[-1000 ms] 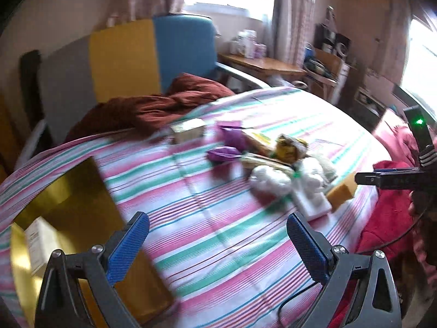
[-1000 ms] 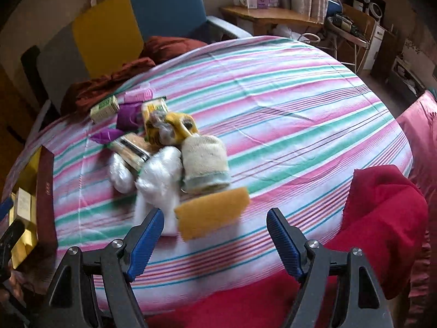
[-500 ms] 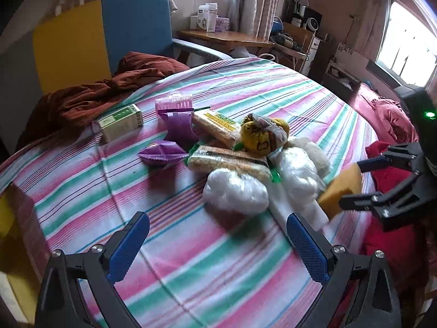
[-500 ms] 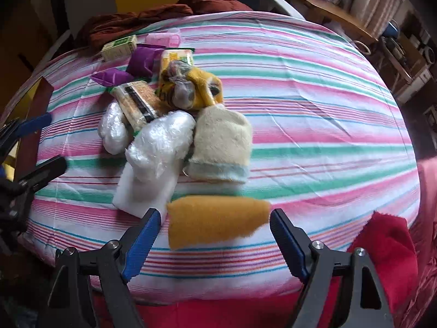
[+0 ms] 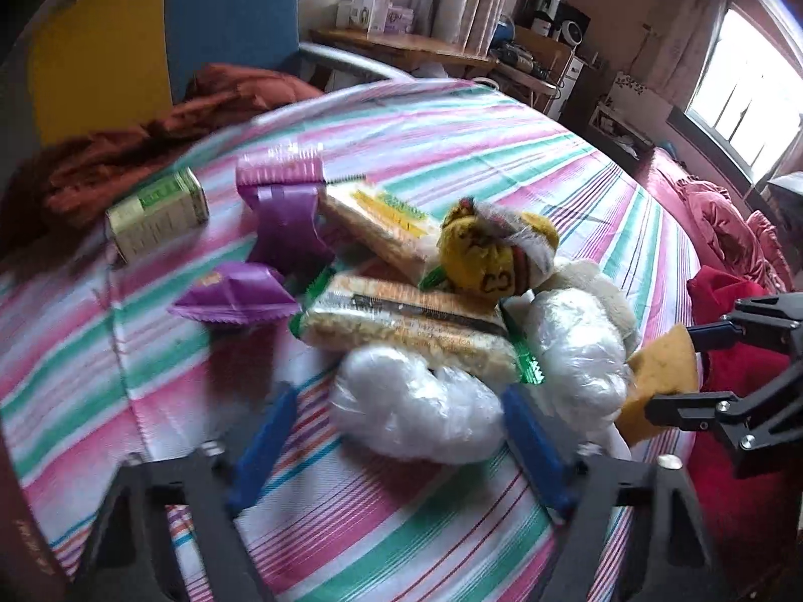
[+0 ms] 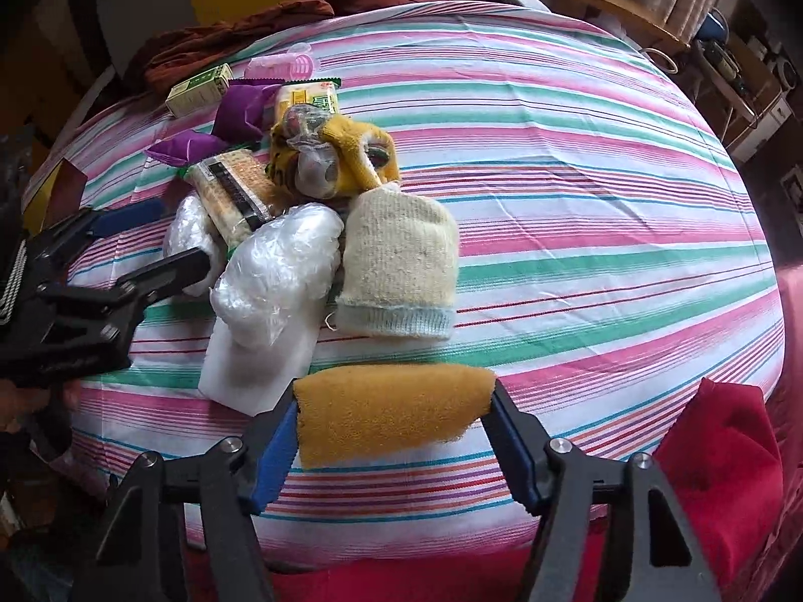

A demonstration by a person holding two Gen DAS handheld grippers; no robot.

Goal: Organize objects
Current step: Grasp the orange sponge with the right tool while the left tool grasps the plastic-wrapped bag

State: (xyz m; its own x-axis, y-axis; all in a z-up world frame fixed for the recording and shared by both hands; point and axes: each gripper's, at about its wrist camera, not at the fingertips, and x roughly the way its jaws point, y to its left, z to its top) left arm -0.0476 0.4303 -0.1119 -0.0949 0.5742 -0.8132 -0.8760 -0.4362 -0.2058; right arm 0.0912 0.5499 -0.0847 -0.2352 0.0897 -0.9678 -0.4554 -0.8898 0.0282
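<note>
**Yellow sponge pinched at the near edge of the pile**

Yellow and spongy, the sponge (image 6: 394, 409) lies at the near edge of the striped cloth (image 6: 577, 231), and the right tool (image 6: 391, 431) has just closed on it: both blue pads press its 2 ends. Just beyond it sit a white block (image 6: 251, 366) with a clear plastic bag (image 6: 281, 266) on top, and a cream knitted sock (image 6: 401, 271) beside them.

The left tool (image 5: 396, 431) has also just been closing, with a second plastic bag (image 5: 416, 401) between its blue fingers (image 5: 263, 444); the right finger touches the bag, the left stands apart, so it is spread, not gripping. A green-edged cracker pack (image 5: 406, 326) overlaps this bag from behind. Further back come a yellow knitted bundle (image 5: 494, 256), another cracker pack (image 5: 376, 231), 2 purple packets (image 5: 233, 296), a pink ribbed item (image 5: 278, 170) and a small green box (image 5: 158, 213). A rust-brown blanket (image 5: 150, 150) lies at the far edge.
</note>
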